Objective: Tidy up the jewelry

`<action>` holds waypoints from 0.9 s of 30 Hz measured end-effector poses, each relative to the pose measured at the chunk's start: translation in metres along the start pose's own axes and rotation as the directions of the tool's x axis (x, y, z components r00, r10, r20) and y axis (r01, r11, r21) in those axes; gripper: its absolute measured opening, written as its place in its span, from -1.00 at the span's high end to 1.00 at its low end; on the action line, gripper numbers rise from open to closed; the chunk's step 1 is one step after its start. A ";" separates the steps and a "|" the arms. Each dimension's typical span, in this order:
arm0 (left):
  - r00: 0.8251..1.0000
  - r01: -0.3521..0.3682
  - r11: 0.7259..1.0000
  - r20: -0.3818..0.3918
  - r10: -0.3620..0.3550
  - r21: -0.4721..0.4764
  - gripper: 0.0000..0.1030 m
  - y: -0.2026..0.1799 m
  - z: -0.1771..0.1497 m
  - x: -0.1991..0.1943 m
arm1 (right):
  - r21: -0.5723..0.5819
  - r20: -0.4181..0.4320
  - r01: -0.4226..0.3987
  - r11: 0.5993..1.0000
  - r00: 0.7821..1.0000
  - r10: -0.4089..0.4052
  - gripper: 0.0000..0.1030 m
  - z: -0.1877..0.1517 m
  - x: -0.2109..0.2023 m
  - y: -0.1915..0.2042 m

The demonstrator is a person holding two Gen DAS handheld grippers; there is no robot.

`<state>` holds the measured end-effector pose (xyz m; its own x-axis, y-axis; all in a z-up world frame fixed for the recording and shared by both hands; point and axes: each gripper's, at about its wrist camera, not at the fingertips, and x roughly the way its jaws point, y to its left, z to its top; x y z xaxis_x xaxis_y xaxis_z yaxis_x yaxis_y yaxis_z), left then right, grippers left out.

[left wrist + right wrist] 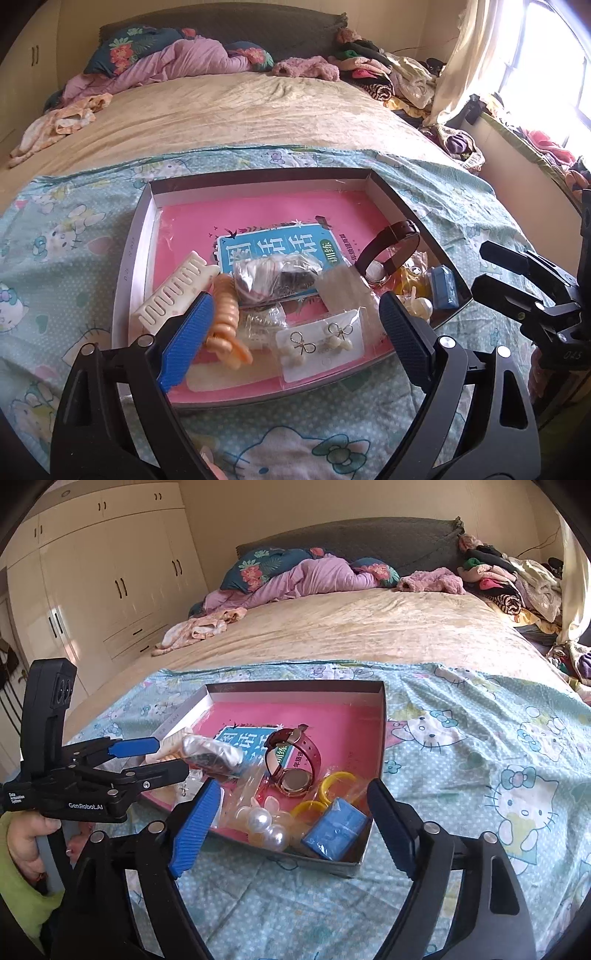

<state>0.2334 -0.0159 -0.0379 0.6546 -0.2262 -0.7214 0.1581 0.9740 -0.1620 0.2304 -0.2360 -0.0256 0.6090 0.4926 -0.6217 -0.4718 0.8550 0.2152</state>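
A shallow box tray (258, 176) with a pink floor lies on a cartoon-print sheet (66, 229). It holds a white comb (173, 291), an orange spiral hair tie (225, 325), a card of bow earrings (321, 339), a silver packet (273, 277), a brown-strapped watch (391, 251) and a small blue box (445, 288). My left gripper (295, 301) hovers open over the tray's near side, pads touching nothing. My right gripper (291, 788) stands open above the near right corner, over the watch (295, 775), yellow rings (338, 779), pearl pieces (266, 825) and blue box (336, 834).
The tray sits on a bed with a beige cover (240, 110). Crumpled bedding and pillows (295, 576) lie at the head, a clothes pile (517, 579) at the far right. Wardrobes (110, 572) stand to the left. A hand in a green sleeve (26, 834) holds the left gripper (171, 755).
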 end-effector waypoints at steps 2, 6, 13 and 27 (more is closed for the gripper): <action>1.000 -0.003 1.000 0.016 0.003 -0.003 -0.74 0.000 0.000 -0.009 | 0.000 0.016 0.001 1.000 1.000 -0.001 -0.73 -0.001 -0.010 0.001; 0.999 -0.005 1.000 0.053 0.005 -0.006 -0.81 -0.003 -0.001 -0.030 | -0.011 0.044 0.008 1.000 0.999 -0.008 -0.83 -0.004 -0.031 0.006; 0.993 -0.018 1.000 0.118 0.019 -0.012 -0.81 -0.005 -0.009 -0.070 | -0.015 0.088 0.014 1.000 0.996 -0.012 -0.89 -0.011 -0.062 0.017; 0.986 -0.034 0.999 0.162 0.037 -0.023 -0.81 -0.009 -0.056 -0.118 | -0.035 0.107 0.038 0.999 0.994 -0.034 -0.91 -0.046 -0.090 0.055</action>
<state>0.1138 0.0025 0.0110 0.7713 -0.1882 -0.6080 0.1188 0.9811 -0.1529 0.1206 -0.2404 0.0074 0.6897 0.4774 -0.5445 -0.4704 0.8670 0.1644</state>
